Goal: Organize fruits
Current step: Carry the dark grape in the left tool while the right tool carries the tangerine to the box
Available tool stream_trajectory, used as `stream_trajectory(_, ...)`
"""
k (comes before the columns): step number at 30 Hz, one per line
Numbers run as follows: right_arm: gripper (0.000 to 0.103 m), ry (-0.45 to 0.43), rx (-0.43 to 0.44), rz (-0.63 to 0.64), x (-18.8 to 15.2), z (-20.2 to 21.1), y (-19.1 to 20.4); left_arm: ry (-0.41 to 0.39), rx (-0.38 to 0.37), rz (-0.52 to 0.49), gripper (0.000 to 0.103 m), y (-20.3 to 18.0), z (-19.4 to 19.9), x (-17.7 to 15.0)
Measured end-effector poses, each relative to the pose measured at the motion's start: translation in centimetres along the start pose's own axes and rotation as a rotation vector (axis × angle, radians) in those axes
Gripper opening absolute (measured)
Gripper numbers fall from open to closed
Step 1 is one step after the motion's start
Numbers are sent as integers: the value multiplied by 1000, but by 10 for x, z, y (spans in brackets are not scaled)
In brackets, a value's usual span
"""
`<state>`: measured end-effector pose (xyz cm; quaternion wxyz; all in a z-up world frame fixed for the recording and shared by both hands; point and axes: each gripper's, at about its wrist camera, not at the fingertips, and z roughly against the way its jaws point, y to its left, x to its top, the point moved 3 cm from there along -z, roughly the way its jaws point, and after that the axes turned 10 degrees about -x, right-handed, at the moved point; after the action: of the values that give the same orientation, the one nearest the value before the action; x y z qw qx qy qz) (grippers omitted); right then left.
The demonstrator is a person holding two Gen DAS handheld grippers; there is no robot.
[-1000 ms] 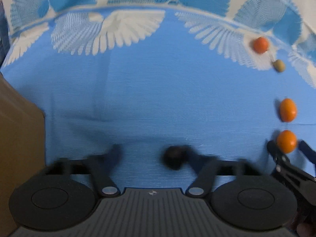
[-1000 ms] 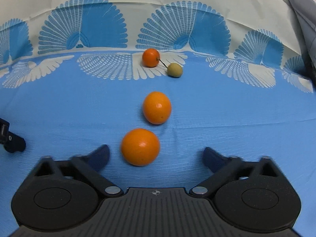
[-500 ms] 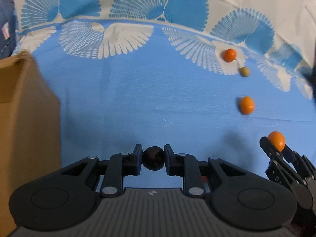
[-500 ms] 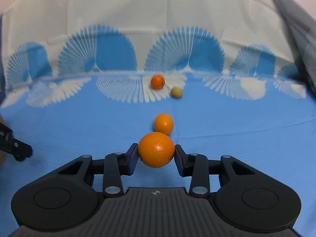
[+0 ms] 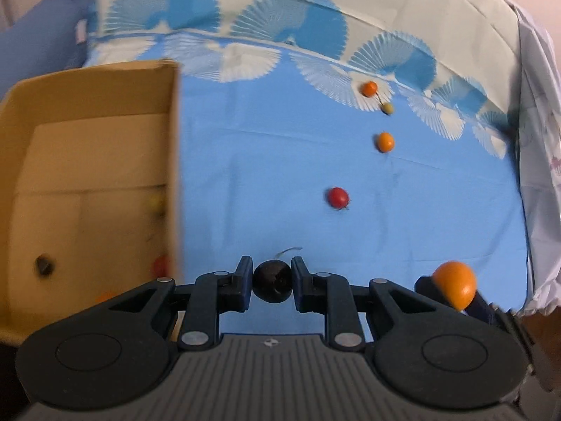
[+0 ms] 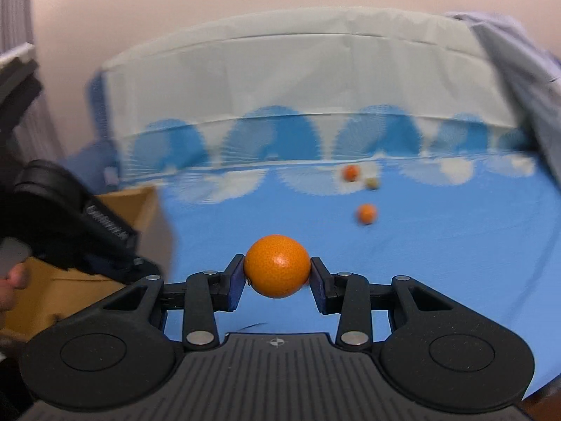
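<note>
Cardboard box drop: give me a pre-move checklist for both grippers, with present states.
1. Left gripper shut on the small dark round fruit: ok.
2. Right gripper shut on the large orange citrus: ok.
3. Open brown cardboard box has free floor: ok.
4. Left gripper over the box: not ok, beside its wall.
5. Fruit left on the blue tablecloth: not ok; red fruit and others remain.

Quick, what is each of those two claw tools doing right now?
Left gripper: jaws shut on a small round dark fruit.
Right gripper: jaws shut on a round orange citrus fruit.
</note>
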<state>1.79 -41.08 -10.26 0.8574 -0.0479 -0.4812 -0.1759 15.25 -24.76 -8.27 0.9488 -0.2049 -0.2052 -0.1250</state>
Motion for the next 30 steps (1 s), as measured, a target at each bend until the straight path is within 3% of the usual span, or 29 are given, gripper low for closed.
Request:
stream_trajectory(8, 41, -136, 113, -55, 2, 60, 12, -90, 74, 35, 26, 9, 70, -27)
stream_trajectory(18, 41, -172, 194, 25, -14, 109, 40, -180, 54, 59, 26, 26, 133, -67)
stream_trajectory(30, 41, -194, 354, 147, -11, 149, 111, -256, 73, 148, 26, 90, 184, -91)
